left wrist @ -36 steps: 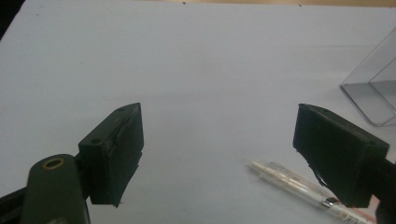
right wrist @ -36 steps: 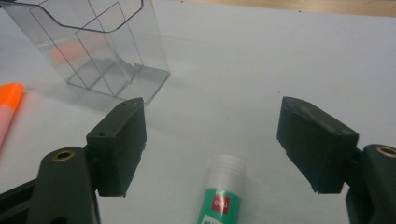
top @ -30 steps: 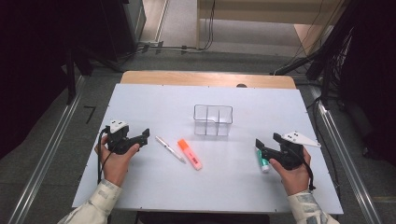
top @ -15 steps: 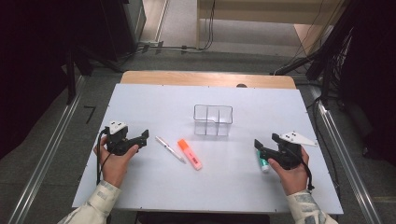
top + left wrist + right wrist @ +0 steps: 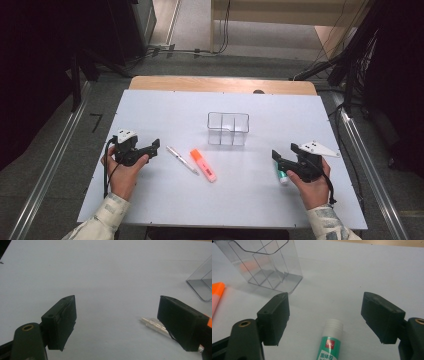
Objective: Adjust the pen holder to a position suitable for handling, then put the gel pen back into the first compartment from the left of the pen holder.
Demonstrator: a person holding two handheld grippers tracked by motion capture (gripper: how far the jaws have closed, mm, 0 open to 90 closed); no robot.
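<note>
A green-and-white glue stick is lying flat on the white counter, sitting between the wide-spread jaws of the right claw, its white cap pointing away from the hand. The left claw, also gaping wide, is hovering beside a clear pen. A clear organizer is standing beyond an orange highlighter.

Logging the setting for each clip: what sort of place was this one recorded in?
Probably a lab or recording workspace, not a home: a bare white table holds just a clear organizer and stationery, with cables on the floor and metal rails beside the table.
</note>
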